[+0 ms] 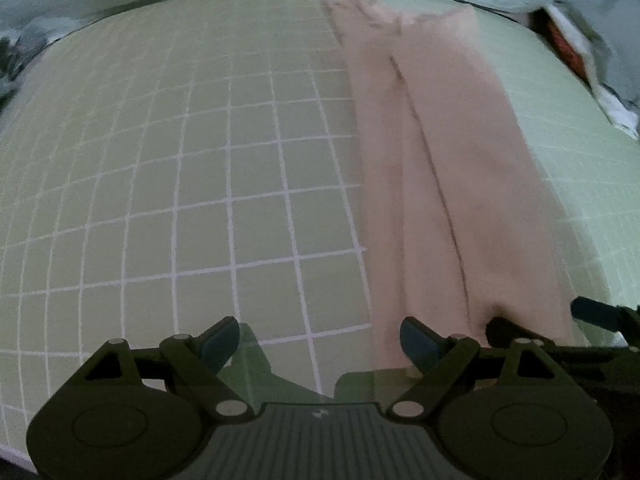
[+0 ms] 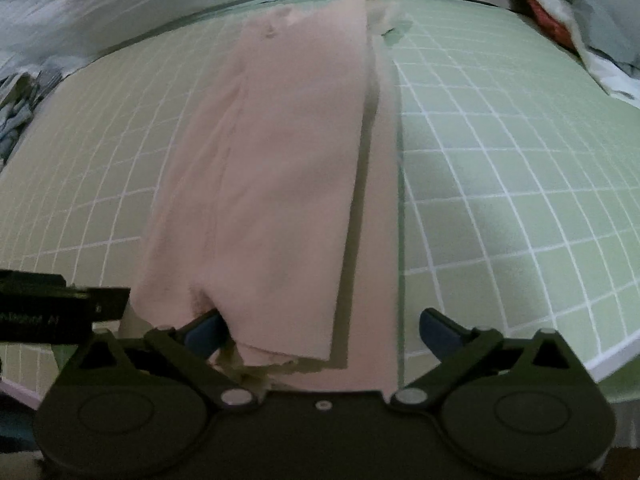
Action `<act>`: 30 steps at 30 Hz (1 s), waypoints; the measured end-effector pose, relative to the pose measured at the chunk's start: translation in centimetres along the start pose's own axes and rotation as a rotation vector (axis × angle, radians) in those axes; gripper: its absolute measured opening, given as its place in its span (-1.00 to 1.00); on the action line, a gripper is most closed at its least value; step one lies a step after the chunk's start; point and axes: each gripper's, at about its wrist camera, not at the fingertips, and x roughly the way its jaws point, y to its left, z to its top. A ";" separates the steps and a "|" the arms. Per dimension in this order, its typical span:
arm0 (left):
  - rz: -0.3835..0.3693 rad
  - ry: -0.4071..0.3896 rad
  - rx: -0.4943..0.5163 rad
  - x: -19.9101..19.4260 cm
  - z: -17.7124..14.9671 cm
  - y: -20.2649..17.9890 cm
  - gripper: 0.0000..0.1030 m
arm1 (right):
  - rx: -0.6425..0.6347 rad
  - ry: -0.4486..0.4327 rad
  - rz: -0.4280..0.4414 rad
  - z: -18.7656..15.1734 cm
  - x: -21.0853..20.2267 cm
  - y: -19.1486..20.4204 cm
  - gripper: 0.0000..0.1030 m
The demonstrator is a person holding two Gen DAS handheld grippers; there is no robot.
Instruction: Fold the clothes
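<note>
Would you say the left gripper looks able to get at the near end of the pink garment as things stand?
Probably yes: the left gripper is open, the pink garment lies just to its right on the grid mat, and nothing sits between them.

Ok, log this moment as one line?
fold clothes | pink garment flat on grid mat, folded lengthwise | left gripper open | right gripper open at near hem

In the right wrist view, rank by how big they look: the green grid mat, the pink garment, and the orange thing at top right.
1. green grid mat
2. pink garment
3. orange thing, far off and partly hidden, so unsure
</note>
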 end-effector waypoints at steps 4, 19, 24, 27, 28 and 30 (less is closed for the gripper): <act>0.019 0.017 -0.025 1.0 0.5 -0.9 0.71 | -0.048 0.012 0.019 0.5 0.1 -0.3 1.00; 0.032 0.041 -0.001 4.5 4.6 -6.0 0.71 | -0.088 0.060 0.050 2.1 1.6 -1.2 1.00; 0.031 0.034 0.028 5.4 5.4 -7.8 0.70 | -0.086 0.052 0.051 1.8 1.5 -1.0 1.00; 0.032 0.029 0.028 5.9 5.8 -8.6 0.70 | -0.085 0.046 0.052 1.6 1.1 -0.7 1.00; 0.033 0.028 0.028 6.1 5.9 -8.8 0.70 | -0.085 0.043 0.052 1.6 1.1 -0.6 1.00; 0.031 0.022 0.029 6.2 5.5 -8.5 0.70 | -0.084 0.037 0.052 1.4 1.0 -0.6 1.00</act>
